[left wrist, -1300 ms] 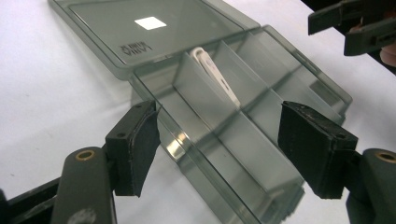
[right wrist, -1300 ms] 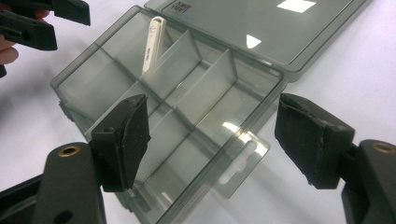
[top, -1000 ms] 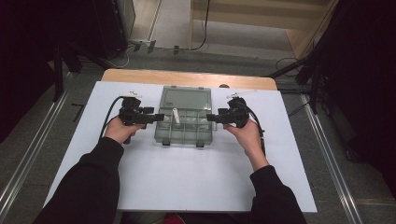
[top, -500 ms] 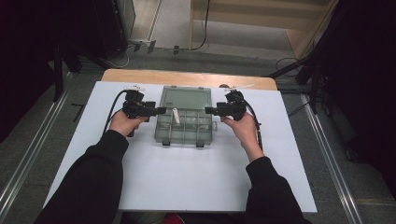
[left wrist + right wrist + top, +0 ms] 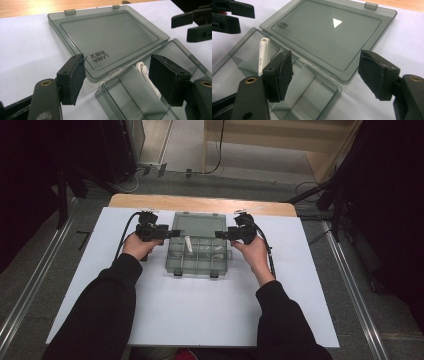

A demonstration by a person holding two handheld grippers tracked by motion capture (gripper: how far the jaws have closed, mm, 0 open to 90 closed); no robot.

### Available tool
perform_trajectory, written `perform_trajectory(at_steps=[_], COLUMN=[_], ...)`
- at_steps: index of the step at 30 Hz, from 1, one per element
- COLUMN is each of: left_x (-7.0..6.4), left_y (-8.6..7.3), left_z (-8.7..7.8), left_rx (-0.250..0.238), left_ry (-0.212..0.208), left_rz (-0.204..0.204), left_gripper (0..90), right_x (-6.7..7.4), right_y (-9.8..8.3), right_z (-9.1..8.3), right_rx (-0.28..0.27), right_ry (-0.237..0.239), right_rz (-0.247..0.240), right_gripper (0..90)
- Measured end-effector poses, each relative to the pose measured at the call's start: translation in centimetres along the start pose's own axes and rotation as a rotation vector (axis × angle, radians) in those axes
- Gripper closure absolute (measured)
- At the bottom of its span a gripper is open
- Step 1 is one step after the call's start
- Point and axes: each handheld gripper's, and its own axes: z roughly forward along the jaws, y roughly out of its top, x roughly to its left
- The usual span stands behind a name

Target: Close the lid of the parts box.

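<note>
- The worktop (image 5: 190, 320) carries a white sheet, and your two forearms come onto it from the near edge.
- The compartment box (image 5: 197, 255) of smoky clear plastic lies in the middle of the worktop, between your two hands. It is already open: its lid (image 5: 198, 225) lies flat on the far side, on its hinges.
- I judge that the opening step is done. What is left seems to be the work with the content, or the closing of the lid; neither has begun.
- Your left gripper (image 5: 170, 234) stands at the box's left edge, near the hinge line. Its jaws are wide apart and hold nothing. In the left gripper view, the corner where lid and box meet sits between them.
- Your right gripper (image 5: 222, 234) stands at the box's right edge, opposite the left one. Its jaws are also spread wide and empty, and the right end of the hinge line lies between them.
- The white stick (image 5: 188, 243) leans in a far compartment, between both grippers. No jaw touches it.
</note>
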Motion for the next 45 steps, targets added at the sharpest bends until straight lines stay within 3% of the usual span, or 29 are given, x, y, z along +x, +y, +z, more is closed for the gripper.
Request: perform_trajectory(at_steps=[4, 7, 18, 26, 36, 45], left_x=[0.4, 0.6, 1.0, 0.9, 1.1, 1.1], left_y=[0.0, 0.2, 0.5, 0.2, -0.2, -0.5], left_z=[0.4, 1.0, 2.1, 3.0, 3.7, 4.4], left_rx=[-0.013, 0.012, -0.018, -0.012, -0.003, 0.008], left_ry=[0.008, 0.036, 0.079, 0.1, 0.108, 0.103], left_rz=[-0.019, -0.014, -0.031, -0.029, -0.051, -0.064], left_gripper=[29.2, 29.2, 29.2, 29.2, 29.1, 28.9], right_x=[-0.3, -0.6, -1.0, -1.1, -1.3, -1.6], right_y=[0.1, 0.2, 0.2, 0.0, -0.2, -0.4], right_z=[0.5, 1.0, 2.4, 3.0, 3.6, 4.0], right_rx=[-0.006, -0.003, -0.001, 0.013, 0.009, 0.013], right_ry=[-0.008, -0.011, -0.059, -0.074, -0.081, -0.08], right_rz=[0.009, 0.029, 0.039, 0.055, 0.078, 0.128], right_gripper=[29.0, 29.1, 29.2, 29.2, 28.3, 29.3])
